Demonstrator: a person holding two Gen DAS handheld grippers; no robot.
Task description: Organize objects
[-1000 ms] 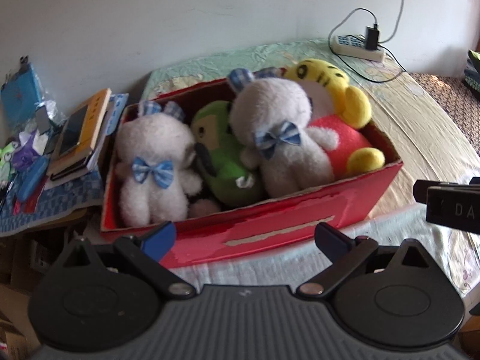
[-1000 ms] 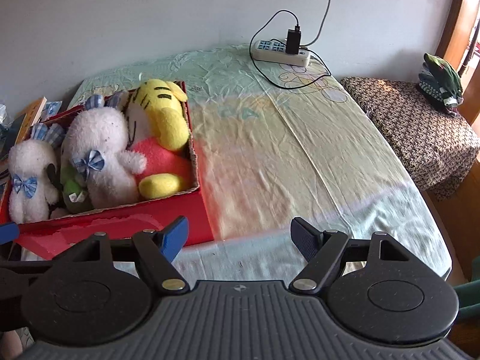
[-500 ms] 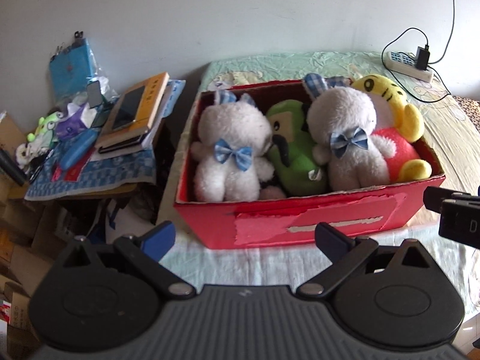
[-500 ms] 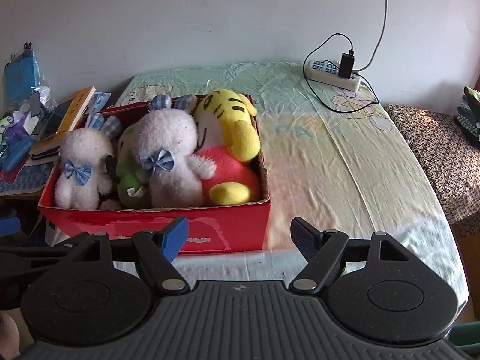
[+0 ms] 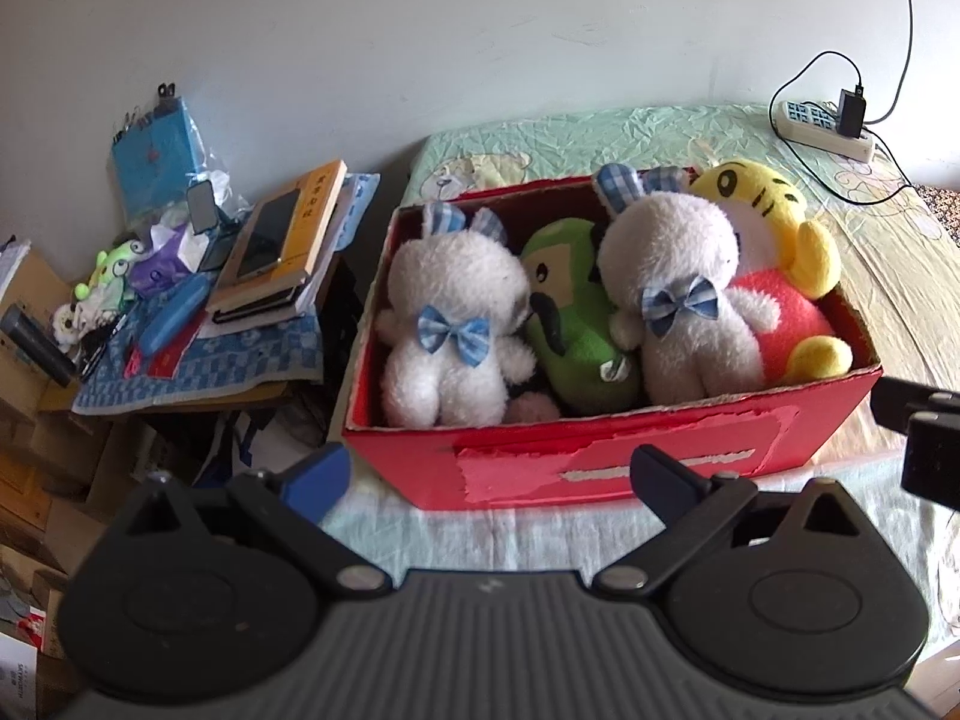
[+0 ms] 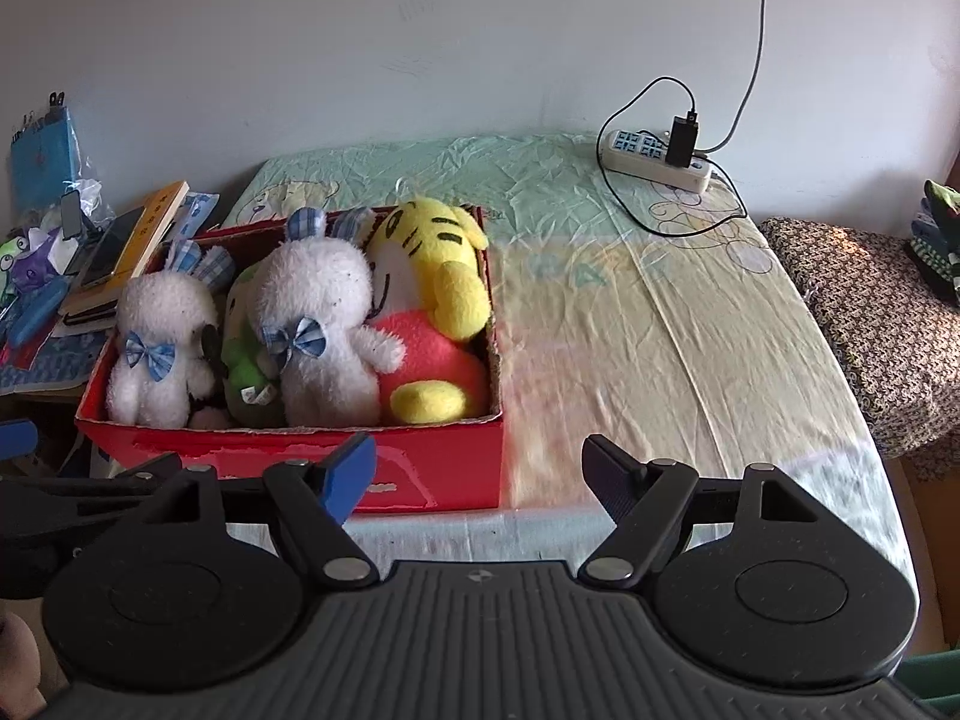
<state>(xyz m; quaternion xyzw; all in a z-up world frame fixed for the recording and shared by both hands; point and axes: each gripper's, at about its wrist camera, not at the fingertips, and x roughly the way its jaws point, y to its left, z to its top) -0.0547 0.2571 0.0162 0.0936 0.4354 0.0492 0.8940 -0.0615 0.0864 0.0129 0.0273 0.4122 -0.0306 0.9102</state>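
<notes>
A red cardboard box sits on the bed's near left corner. It holds two white plush rabbits with blue bows, a green plush between them, and a yellow tiger plush at the right end. My left gripper hovers open just in front of the box's long side. My right gripper is by the box's right front corner; its jaws are opening and hold nothing.
A cluttered side table with books, a phone and small toys stands left of the bed. A power strip with a cable lies at the bed's far end. A brown patterned cushion lies at the right. Cardboard boxes sit on the floor.
Both cameras have swung left. The box now sits nearer the middle of the right view and further right in the left view. More of the side table shows. Nothing was grasped.
</notes>
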